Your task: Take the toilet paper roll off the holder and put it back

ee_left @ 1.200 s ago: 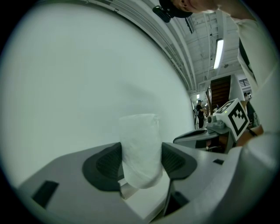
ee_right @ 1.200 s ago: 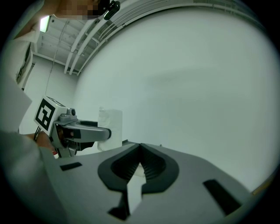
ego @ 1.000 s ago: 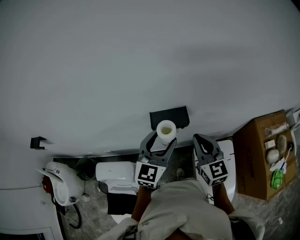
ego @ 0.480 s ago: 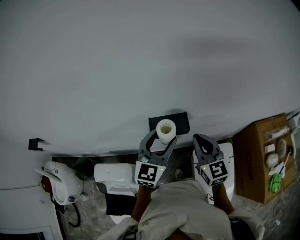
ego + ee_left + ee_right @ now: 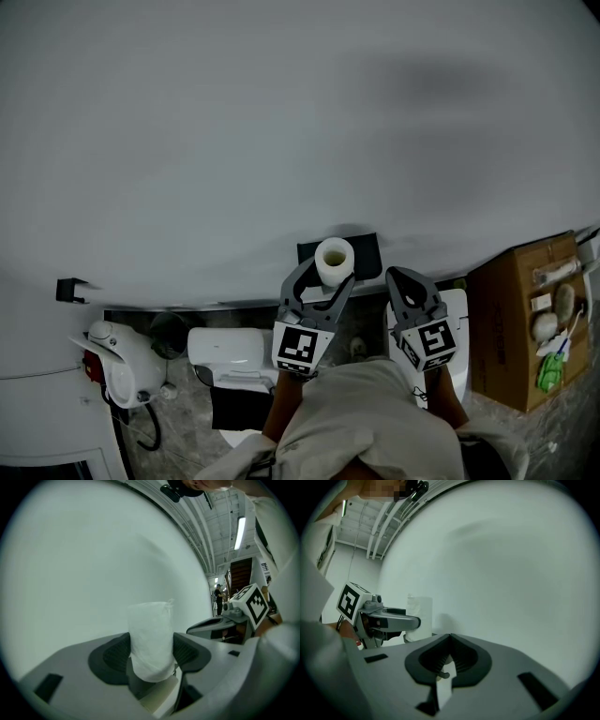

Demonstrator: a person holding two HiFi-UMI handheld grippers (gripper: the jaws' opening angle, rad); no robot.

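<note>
A white toilet paper roll (image 5: 334,261) stands upright between the jaws of my left gripper (image 5: 319,274), which is shut on it. In the left gripper view the roll (image 5: 150,639) fills the gap between the dark pads, with the white wall right behind it. The black holder (image 5: 367,247) is fixed to the wall just behind the roll, which overlaps its front. My right gripper (image 5: 400,276) sits beside it on the right, jaws shut and empty (image 5: 450,638). The right gripper view shows the roll (image 5: 420,611) in the left gripper (image 5: 396,620) close to the wall.
A cardboard box (image 5: 511,319) with small items on top stands at the right. A white toilet (image 5: 225,349) and a white appliance (image 5: 122,366) sit below left. A small black bracket (image 5: 67,289) is on the wall at the left.
Both grippers have moved toward the wall. The roll now overlaps the black holder more than before. Neither gripper's jaws have changed.
</note>
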